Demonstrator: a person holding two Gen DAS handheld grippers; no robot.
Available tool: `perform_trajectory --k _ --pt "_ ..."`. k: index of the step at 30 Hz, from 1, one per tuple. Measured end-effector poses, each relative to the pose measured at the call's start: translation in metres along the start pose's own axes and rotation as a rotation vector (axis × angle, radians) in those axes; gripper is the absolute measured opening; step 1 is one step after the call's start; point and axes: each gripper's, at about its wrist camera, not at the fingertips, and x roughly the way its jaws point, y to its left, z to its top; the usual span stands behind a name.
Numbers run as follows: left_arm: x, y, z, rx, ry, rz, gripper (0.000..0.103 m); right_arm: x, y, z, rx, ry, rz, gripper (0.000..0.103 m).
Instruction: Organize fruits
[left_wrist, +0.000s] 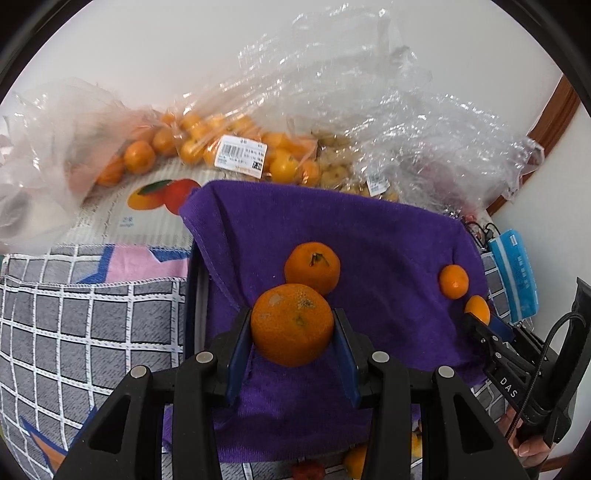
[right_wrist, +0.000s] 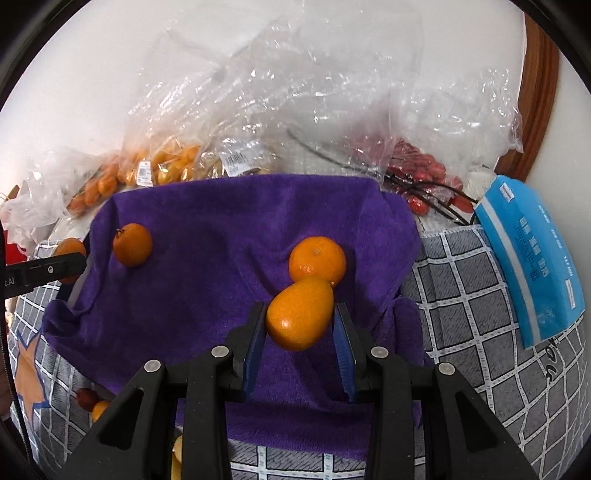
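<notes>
My left gripper (left_wrist: 291, 321) is shut on a large mandarin (left_wrist: 291, 332) and holds it just above a purple towel (left_wrist: 369, 236). Beyond it a second mandarin (left_wrist: 312, 267) lies on the towel, and a small round orange (left_wrist: 453, 281) lies further right. My right gripper (right_wrist: 300, 314) is shut on an oval orange fruit (right_wrist: 300, 321), right in front of the small round orange (right_wrist: 317, 260). The resting mandarin (right_wrist: 132, 244) shows at the towel's left. Each gripper also appears in the other view: right gripper (left_wrist: 480, 319), left gripper (right_wrist: 55, 269).
Clear plastic bags of oranges (left_wrist: 229, 144) and small yellow fruit (left_wrist: 336, 170) pile up behind the towel, with a bag of red fruit (right_wrist: 424, 173) to the right. A blue packet (right_wrist: 532, 258) lies on the grey checked cloth (right_wrist: 461, 295). Loose fruit (right_wrist: 94, 404) sits near the front.
</notes>
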Motion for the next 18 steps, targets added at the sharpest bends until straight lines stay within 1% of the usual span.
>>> perform_trajectory --k 18 --pt "0.023 0.003 -0.001 0.016 0.030 0.026 0.040 0.018 0.001 -0.002 -0.003 0.026 -0.011 0.036"
